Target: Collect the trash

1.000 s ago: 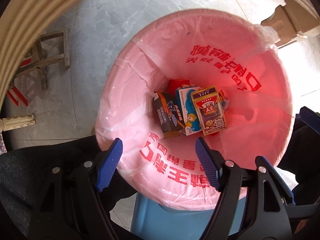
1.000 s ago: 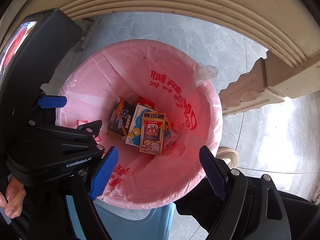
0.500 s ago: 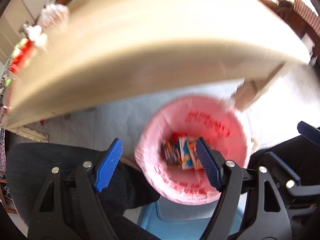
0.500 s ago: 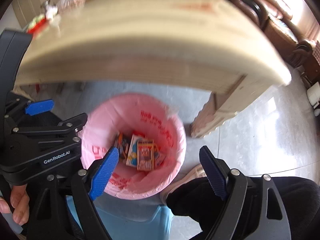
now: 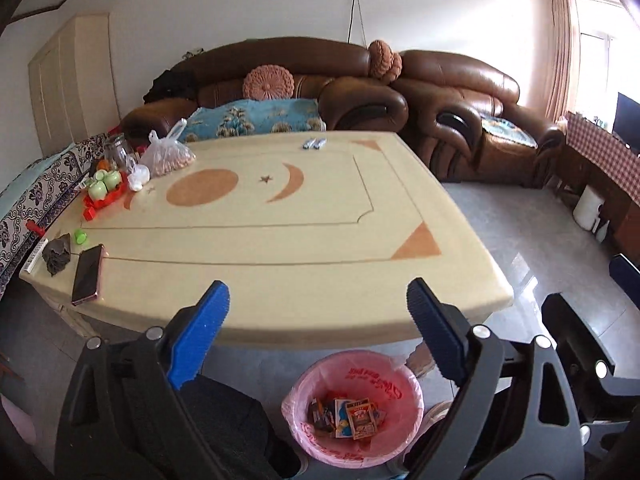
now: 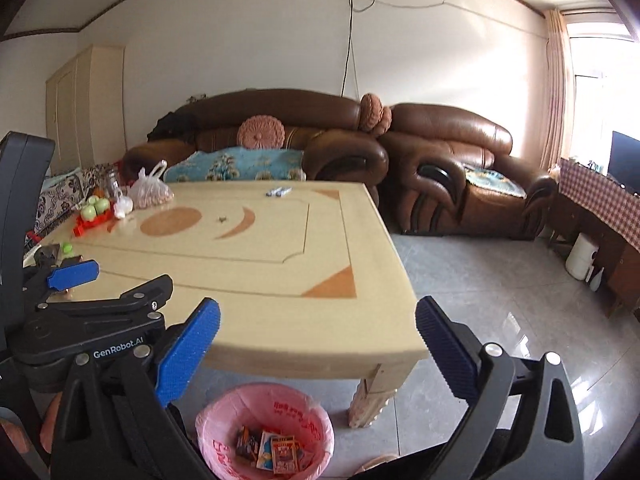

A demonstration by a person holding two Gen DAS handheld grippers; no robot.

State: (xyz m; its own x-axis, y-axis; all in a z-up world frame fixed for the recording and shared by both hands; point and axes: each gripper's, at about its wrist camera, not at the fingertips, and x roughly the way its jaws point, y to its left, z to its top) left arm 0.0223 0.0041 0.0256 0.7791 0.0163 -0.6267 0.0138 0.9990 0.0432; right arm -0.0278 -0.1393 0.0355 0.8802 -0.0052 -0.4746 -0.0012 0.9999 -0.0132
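Both empty, jaws just opened wide: left gripper (image 5: 316, 334), right gripper (image 6: 316, 346). Trash boxes (image 5: 352, 416) sit in pink-lined bin (image 5: 408, 384) at 6 o'clock, under tabletop (image 5: 280, 280) edge; left nearer.

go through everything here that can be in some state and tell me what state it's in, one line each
Left tool: open, empty; jaws have just been opening.
Right tool: open, empty; jaws have just been opening.
Bin: on the floor, pink liner, small boxes in the bottom.
Phone: flat on the table, screen dark.
Nut bag: on the table, top gathered.
Jar: upright.
Green cups: on a red tray.
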